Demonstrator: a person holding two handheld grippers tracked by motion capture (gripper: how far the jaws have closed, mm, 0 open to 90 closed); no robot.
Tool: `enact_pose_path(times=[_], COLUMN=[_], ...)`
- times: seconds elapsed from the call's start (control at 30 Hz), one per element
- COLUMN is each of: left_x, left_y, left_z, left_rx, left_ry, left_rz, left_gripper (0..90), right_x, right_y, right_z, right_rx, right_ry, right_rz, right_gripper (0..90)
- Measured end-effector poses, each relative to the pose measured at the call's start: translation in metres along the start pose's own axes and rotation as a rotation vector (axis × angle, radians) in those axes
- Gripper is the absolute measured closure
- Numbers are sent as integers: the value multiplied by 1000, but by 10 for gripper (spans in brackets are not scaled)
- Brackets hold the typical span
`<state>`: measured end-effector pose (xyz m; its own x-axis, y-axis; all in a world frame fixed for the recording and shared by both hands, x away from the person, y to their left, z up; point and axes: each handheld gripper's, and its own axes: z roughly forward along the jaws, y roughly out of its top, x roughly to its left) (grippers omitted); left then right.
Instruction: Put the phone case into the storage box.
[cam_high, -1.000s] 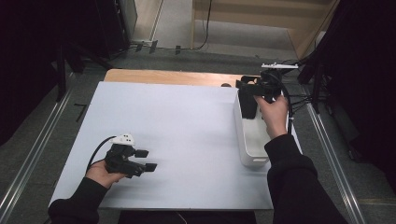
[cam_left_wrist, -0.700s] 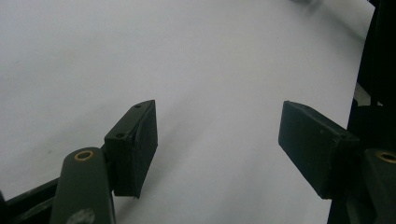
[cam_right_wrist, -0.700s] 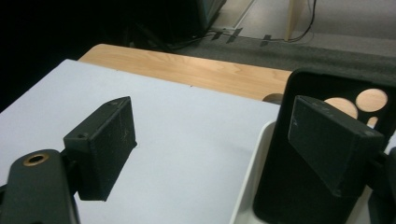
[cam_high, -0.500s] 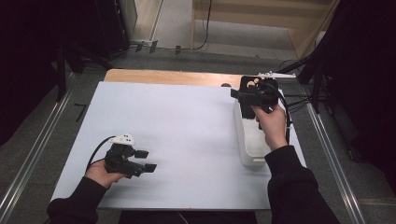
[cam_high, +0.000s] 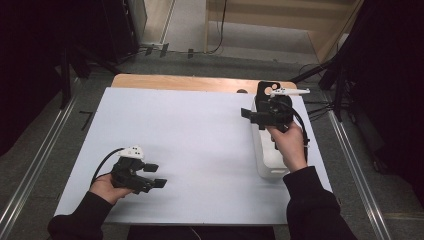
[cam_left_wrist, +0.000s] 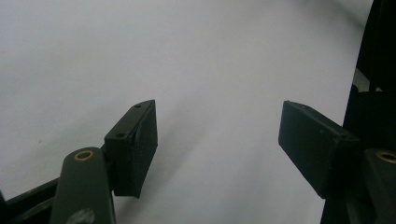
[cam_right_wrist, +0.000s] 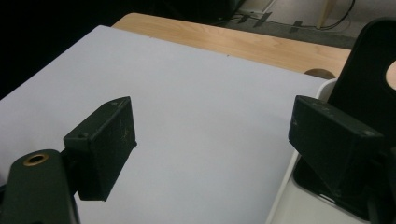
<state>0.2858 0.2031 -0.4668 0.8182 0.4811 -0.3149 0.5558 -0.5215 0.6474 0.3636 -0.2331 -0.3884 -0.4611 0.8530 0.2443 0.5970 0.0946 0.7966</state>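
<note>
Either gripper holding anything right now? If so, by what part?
Nothing is held. The left gripper is open over the bare white table. The right gripper is open too, its jaws apart beside the black piece standing in the white tray.

The right tongs (cam_right_wrist: 210, 144) rise from the bottom of the right gripper view with their two black jaws standing wide apart and nothing between them. The left jaw hangs over the pale sheet (cam_right_wrist: 177, 112) that covers most of the surface. Beyond the sheet's far edge runs a strip of bare light wood (cam_right_wrist: 243, 42), and past that a dark floor with cables. The right jaw sits over the rim of a white tray (cam_right_wrist: 299, 177) at the sheet's right edge. A black flat object (cam_right_wrist: 364, 88) with a rounded cut-out stands upright in the tray, just behind the right jaw; whether they touch cannot be told.
</note>
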Motion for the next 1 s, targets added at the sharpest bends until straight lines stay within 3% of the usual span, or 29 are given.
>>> enact_pose_path(times=[1.0], left_x=[-1], left_y=[0], left_z=[0], left_rx=[4], left_ry=[5], left_rz=[10], left_gripper=[286], right_x=[29], right_y=[-48], right_z=[-6], right_rx=[55], right_ry=[96], right_rz=[-24], right_gripper=[134])
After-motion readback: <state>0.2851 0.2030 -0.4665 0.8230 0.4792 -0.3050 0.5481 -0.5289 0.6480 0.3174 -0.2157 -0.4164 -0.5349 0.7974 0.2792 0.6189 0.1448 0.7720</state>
